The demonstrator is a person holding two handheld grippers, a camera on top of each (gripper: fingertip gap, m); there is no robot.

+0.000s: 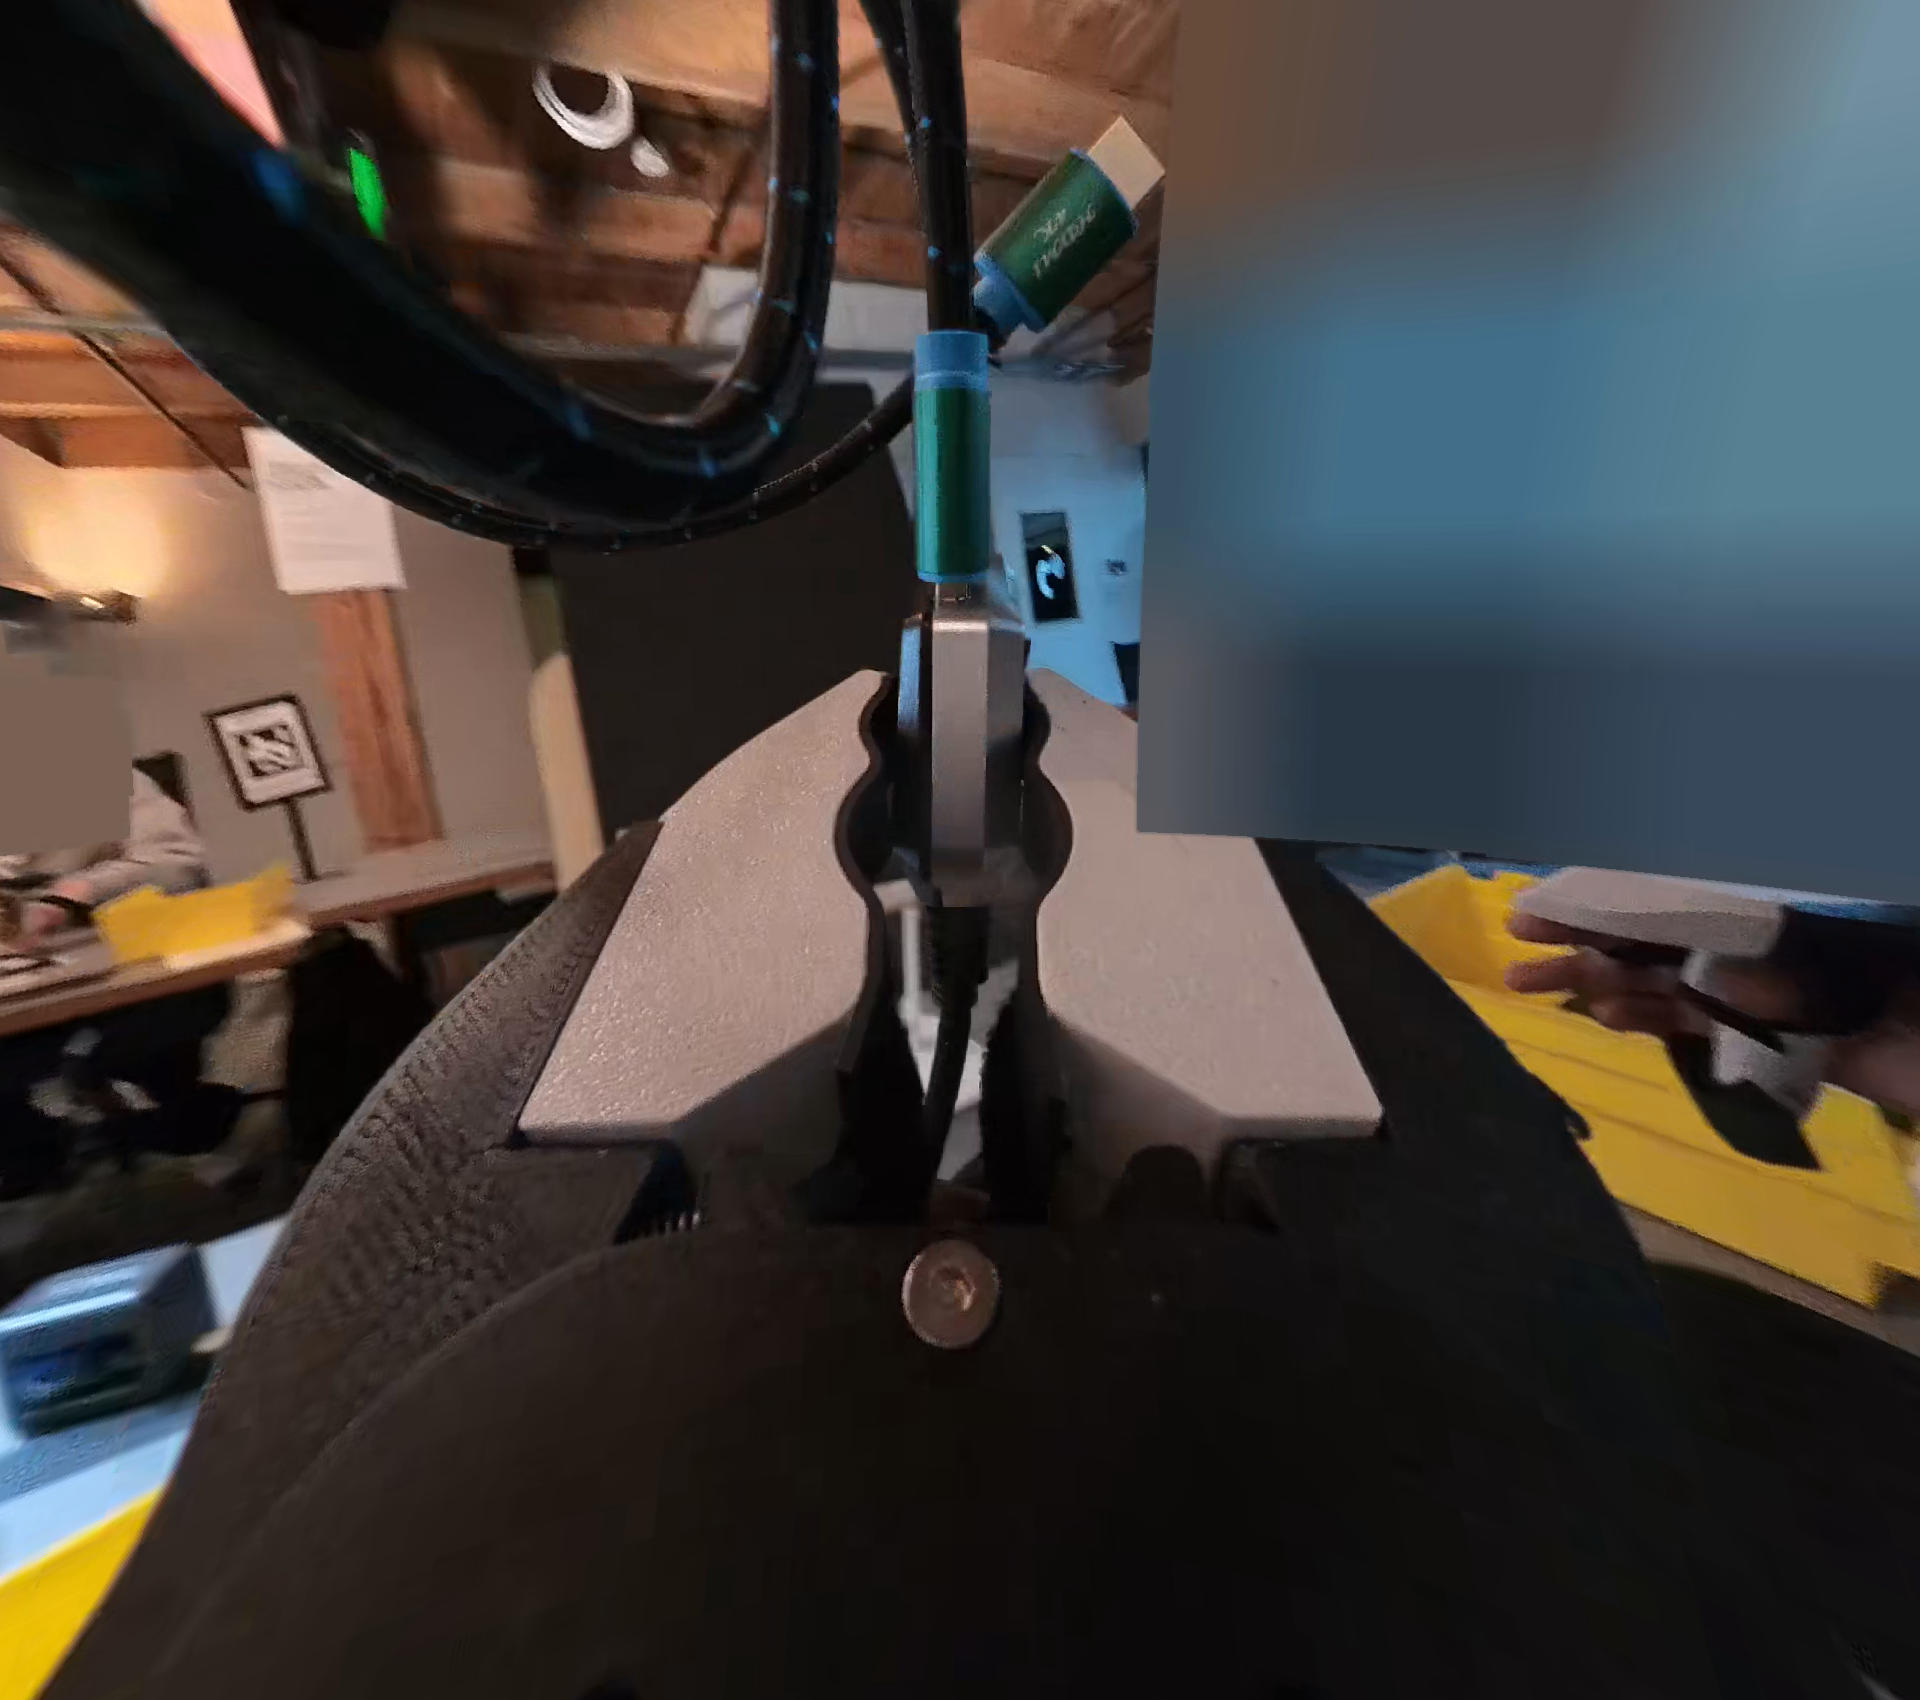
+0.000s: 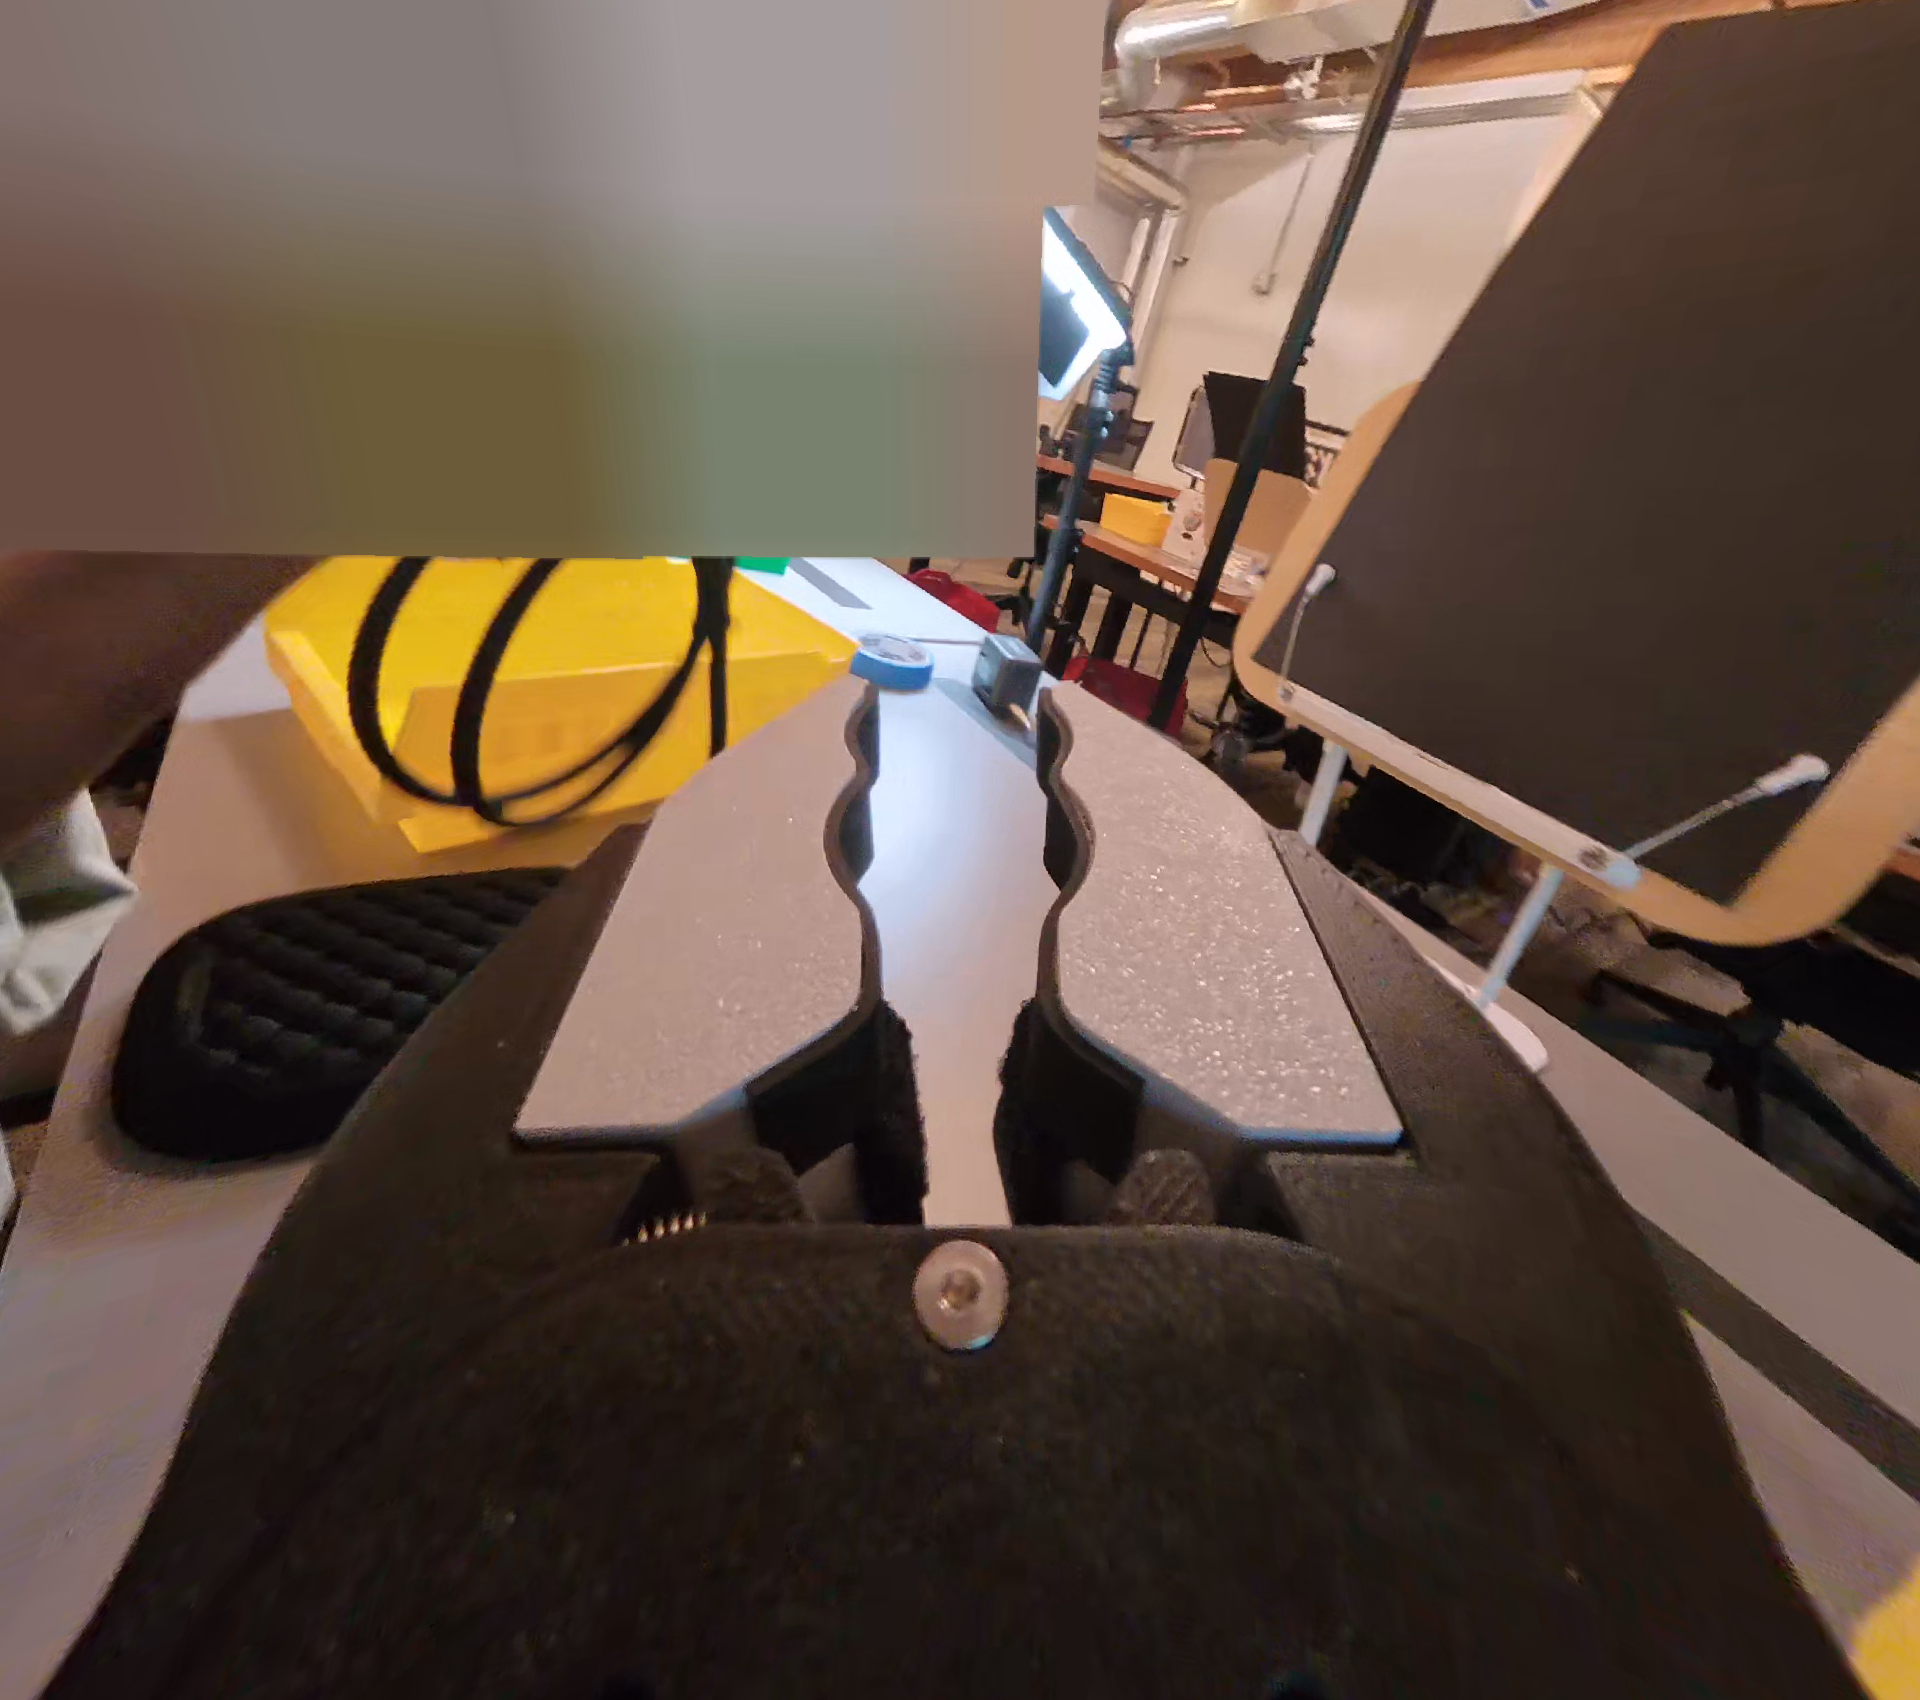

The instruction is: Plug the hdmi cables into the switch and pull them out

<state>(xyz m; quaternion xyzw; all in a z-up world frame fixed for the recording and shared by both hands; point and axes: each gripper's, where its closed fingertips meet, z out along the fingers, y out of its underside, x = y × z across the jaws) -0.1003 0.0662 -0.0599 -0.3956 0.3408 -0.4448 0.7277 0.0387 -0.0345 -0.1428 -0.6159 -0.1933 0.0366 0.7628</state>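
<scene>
Switch between the fingers, plug seated on top
Second plug (image 1: 1055,237) hangs up-right of the switch (image 1: 961,736); bin (image 2: 561,674) on table (image 2: 956,819)

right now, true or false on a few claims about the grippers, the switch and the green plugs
1. The left gripper is clamped on the flat grey metal switch. True.
2. A green-sleeved hdmi plug sits in the switch's top end. True.
3. The second green plug is also plugged in. False: it hangs free, its metal tip bare.
4. The right gripper holds a cable. False: it is open and empty above the grey table.
5. The yellow bin is on that table. True.
</scene>
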